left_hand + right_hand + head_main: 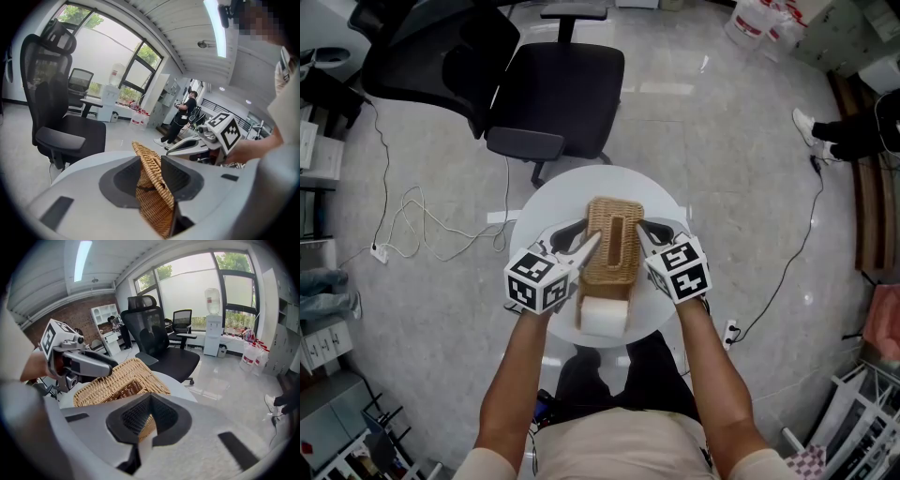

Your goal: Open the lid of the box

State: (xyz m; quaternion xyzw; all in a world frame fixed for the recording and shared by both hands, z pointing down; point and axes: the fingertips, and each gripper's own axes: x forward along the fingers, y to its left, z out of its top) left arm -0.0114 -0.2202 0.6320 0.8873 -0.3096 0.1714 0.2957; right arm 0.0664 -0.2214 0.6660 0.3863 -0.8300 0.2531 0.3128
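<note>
A woven wicker lid (612, 242) with a slot in its top is held above a white box (605, 317) on the round white table (546, 202). My left gripper (591, 247) is shut on the lid's left edge. In the left gripper view the wicker lid (152, 187) stands pinched between the dark pads (124, 180) of the left gripper (153, 180). My right gripper (642, 234) is shut on the lid's right edge, and in its own view the wicker lid (119, 383) runs into the right gripper (147, 420). The box's inside is hidden under the lid.
A black office chair (558, 94) stands just behind the table. White cables (422, 220) lie on the floor at the left. A person's shoe (806, 124) shows at the far right, and a power strip (731, 331) lies by the table's right side.
</note>
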